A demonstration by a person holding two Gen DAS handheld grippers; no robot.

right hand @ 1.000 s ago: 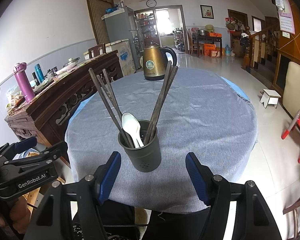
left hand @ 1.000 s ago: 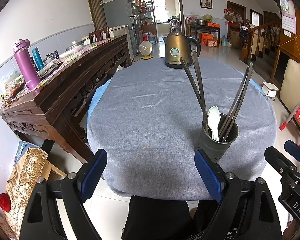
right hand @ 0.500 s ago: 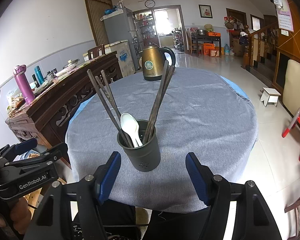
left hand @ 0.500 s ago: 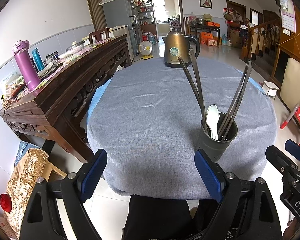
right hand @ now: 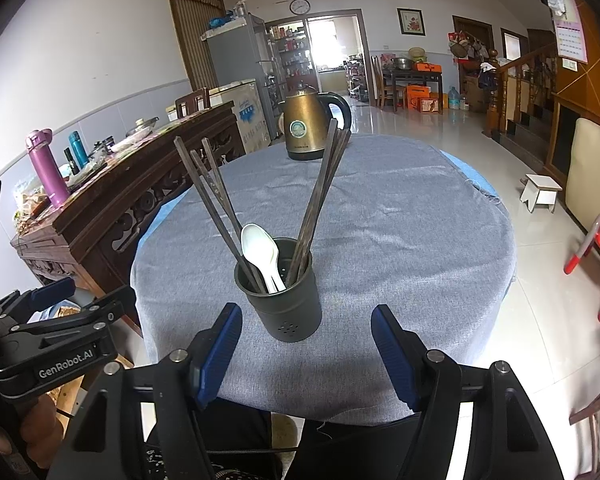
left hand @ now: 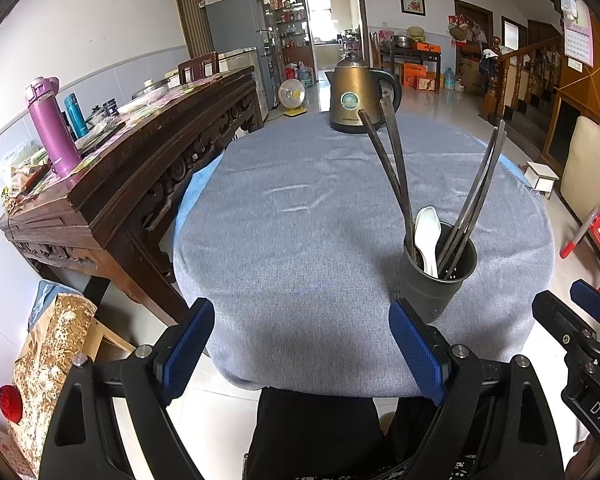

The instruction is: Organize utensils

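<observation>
So, the dark cup [right hand: 281,300] sits upright on the gray-clothed desk [right hand: 400,220], near the edge closest to me. In it are two bunches of dark chopsticks [right hand: 316,200] fanning out to either side, plus a white spoon [right hand: 260,252] standing bowl-up between them. My right gripper [right hand: 306,346] is lined up straight at the cup, jaws wide apart and holding nothing, the cup just beyond them. My left gripper [left hand: 302,346] is off to the side, jaws also spread and holding nothing, with the cup [left hand: 436,280] just past its right finger.

A gold kettle [right hand: 306,124] stands at the far side of the desk, well apart from the cup. The right view catches my left gripper's body at the lower left. The left view shows more of the wooden sideboard [left hand: 140,168] with the purple bottle [left hand: 52,128], and a fan [left hand: 292,94] on the floor.
</observation>
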